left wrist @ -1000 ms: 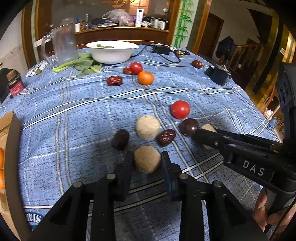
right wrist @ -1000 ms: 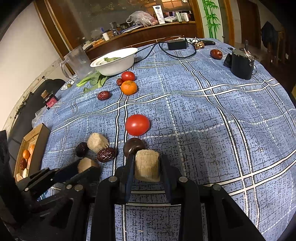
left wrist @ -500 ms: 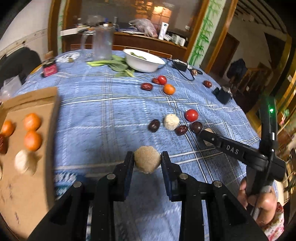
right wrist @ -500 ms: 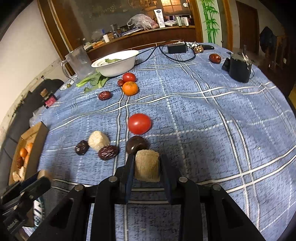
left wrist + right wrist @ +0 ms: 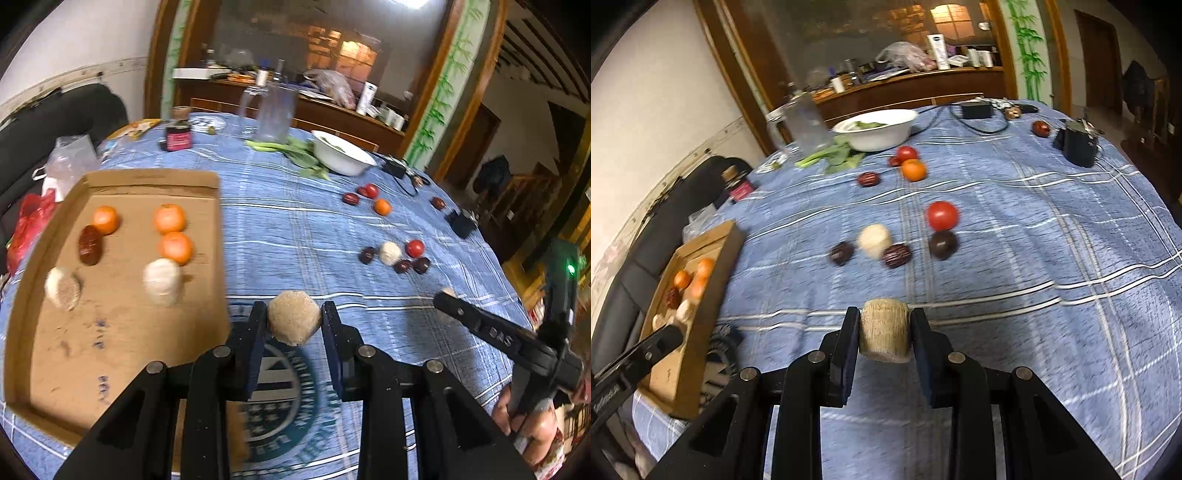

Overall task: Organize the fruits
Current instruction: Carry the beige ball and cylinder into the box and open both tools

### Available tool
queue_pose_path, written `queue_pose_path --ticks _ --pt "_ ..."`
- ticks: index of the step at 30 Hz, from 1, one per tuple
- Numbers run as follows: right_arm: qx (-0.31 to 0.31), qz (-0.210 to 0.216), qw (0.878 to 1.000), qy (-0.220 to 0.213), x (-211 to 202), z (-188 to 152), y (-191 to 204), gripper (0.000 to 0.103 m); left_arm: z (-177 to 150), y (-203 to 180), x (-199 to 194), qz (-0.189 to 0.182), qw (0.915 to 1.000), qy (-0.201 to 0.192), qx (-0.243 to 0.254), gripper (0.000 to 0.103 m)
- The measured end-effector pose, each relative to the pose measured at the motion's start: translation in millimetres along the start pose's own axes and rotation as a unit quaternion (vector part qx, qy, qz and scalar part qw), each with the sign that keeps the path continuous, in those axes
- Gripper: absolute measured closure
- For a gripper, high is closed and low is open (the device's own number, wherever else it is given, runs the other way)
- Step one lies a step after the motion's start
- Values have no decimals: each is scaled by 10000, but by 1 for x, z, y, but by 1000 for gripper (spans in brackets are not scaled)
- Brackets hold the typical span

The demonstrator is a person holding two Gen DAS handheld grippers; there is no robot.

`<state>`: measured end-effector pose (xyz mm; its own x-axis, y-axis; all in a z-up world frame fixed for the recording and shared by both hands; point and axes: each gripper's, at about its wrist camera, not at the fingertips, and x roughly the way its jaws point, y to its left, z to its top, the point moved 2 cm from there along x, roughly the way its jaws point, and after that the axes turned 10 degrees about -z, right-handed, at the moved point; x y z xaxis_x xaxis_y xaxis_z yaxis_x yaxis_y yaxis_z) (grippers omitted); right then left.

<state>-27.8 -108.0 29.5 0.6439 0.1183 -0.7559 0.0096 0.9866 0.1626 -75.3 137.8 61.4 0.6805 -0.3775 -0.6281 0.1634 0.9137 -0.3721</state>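
My left gripper (image 5: 293,323) is shut on a round beige fruit (image 5: 293,322), held above the tablecloth just right of the cardboard tray (image 5: 110,332). The tray holds three oranges (image 5: 169,218), a dark red date (image 5: 89,244) and two beige fruits (image 5: 161,281). My right gripper (image 5: 884,334) is shut on a beige cut fruit (image 5: 884,334), lifted above the cloth. Beyond it lie a red tomato (image 5: 942,215), a beige fruit (image 5: 874,240), dark dates (image 5: 897,255) and a dark round fruit (image 5: 942,243). The right gripper also shows in the left wrist view (image 5: 448,297).
A white bowl (image 5: 877,129) with greens, a clear jug (image 5: 807,123), an orange (image 5: 913,170) with a tomato and dates, a black box (image 5: 1078,142) and a small jar (image 5: 738,186) stand farther back. The tray (image 5: 698,295) sits at the table's left edge.
My left gripper has carried its beige fruit left toward the tray, which now fills the left of its view. My right gripper has lifted its fruit up and back from the cluster.
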Motion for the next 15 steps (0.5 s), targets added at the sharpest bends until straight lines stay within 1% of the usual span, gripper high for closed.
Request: queue_pose_path --ticks 3,6,10,13,15 --pt "-215 153 9997 5 -8 -4 25 73 1 22 -14 157 9996 -131 -197 74" --pt "-461 315 9984 10 -14 -6 53 73 2 54 -31 349 9977 -282 -500 74" --pt "-833 609 9946 55 -17 -7 100 73 1 99 -52 675 9920 -462 -962 74" --pt "-1103 896 9897 147 -15 -7 136 73 1 123 -62 781 9881 -525 -1216 74" --pt "-1267 1098 9854 285 -9 -7 161 73 2 136 -65 848 9861 -526 -1326 74"
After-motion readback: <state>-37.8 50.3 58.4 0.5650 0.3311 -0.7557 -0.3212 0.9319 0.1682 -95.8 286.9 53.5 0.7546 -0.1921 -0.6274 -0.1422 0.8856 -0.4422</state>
